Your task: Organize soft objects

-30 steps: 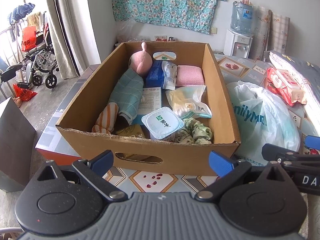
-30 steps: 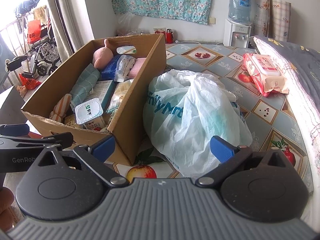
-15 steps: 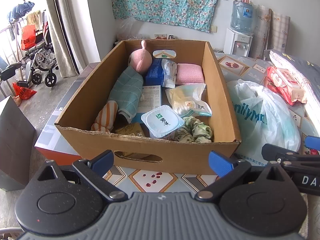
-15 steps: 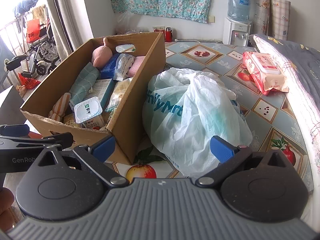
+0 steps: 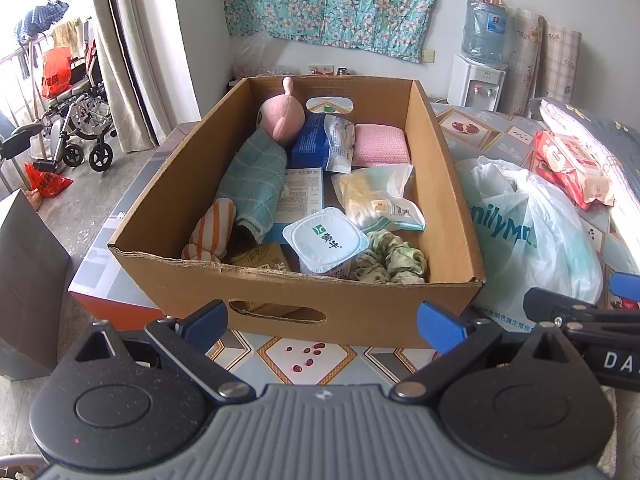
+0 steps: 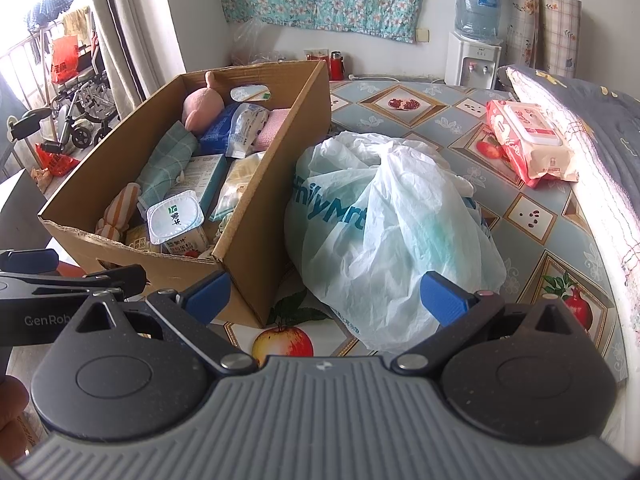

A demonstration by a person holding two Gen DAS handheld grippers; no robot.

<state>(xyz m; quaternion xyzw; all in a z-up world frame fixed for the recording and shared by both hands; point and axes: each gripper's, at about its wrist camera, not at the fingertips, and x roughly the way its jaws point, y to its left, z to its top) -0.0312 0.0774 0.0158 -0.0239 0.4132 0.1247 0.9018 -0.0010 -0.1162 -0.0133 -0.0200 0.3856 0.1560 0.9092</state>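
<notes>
- Hovering short of the box (image 5: pixel 280 304), the left gripper (image 5: pixel 322 322) has its blue fingers (image 5: pixel 208 320) spread wide and holds nothing; its tips sit level with the box's near wall, by the handle slot.
- The right gripper (image 6: pixel 326 294) is likewise spread wide and empty, aimed at the gap between the box's near right corner and the plastic bag (image 6: pixel 384 236).
- The box stands on the patterned cloth (image 6: pixel 532 216), with the bag touching or just beside its right wall.
- Inside the box, along the left wall: a pink plush (image 5: pixel 282 118) at the far end, a teal checked towel (image 5: pixel 254 184) rolled in the middle, an orange-striped cloth (image 5: pixel 210 236) nearest.
- A pink sponge (image 5: pixel 380 144) lies at the far right, beside a blue pack (image 5: pixel 314 142) with a white pouch (image 5: pixel 340 144) leaning on it.
- A clear packet (image 5: pixel 376 194) with something yellow inside sits mid-right, over a printed carton (image 5: pixel 302 194).
- At the near end, a yoghurt tub (image 5: pixel 326 240) stands beside a green scrunchie (image 5: pixel 392 262), touching it or nearly so.
- A wet-wipe pack (image 6: pixel 530 136) lies on the cloth well to the right, near a grey quilt (image 6: pixel 588 104).
- Part of a hand (image 6: pixel 12 412) shows at the lower left of the right wrist view.
- A water dispenser (image 6: pixel 476 40) stands against the far wall; a wheelchair (image 5: pixel 76 120) is by the curtain on the left.
</notes>
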